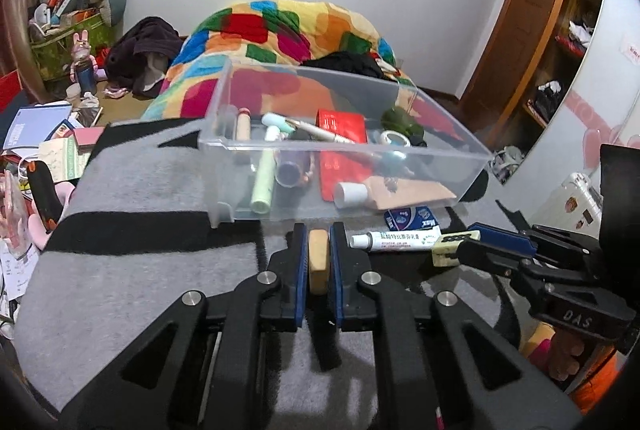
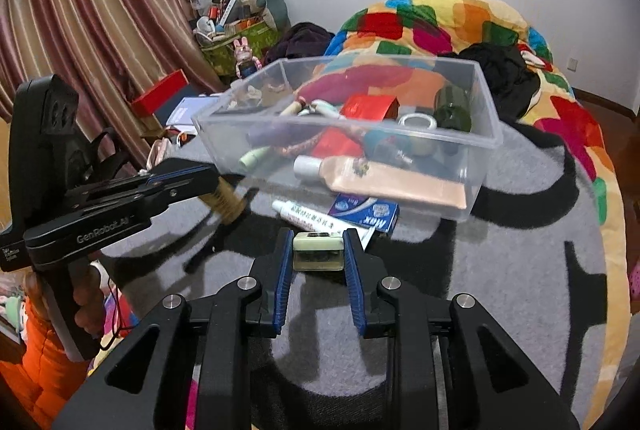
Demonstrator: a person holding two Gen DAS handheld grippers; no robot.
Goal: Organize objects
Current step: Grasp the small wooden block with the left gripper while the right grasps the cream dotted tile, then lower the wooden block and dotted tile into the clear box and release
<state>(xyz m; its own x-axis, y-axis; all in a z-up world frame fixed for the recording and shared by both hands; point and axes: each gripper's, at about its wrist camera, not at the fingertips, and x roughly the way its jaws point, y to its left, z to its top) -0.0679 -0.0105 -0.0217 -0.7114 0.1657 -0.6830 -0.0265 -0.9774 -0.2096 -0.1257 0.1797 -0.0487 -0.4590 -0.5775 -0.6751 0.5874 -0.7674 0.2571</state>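
Gripping one item per tool ahead of the clear bin (image 1: 460,154).

Left gripper (image 1: 319,262) is clenched on a tan block (image 1: 319,266); right gripper (image 2: 318,256) is clenched on a pale green case (image 2: 318,252). Just beyond the fingertips lie a white tube (image 1: 396,240) and a blue packet (image 2: 366,212), beside the bin's near wall.

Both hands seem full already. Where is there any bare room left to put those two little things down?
Bare grey-and-black rug lies left of the left gripper, before the clear plastic bin. It is crowded between the bin and the right gripper, where a white ointment tube and a blue packet lie. The bin floor is mostly covered.
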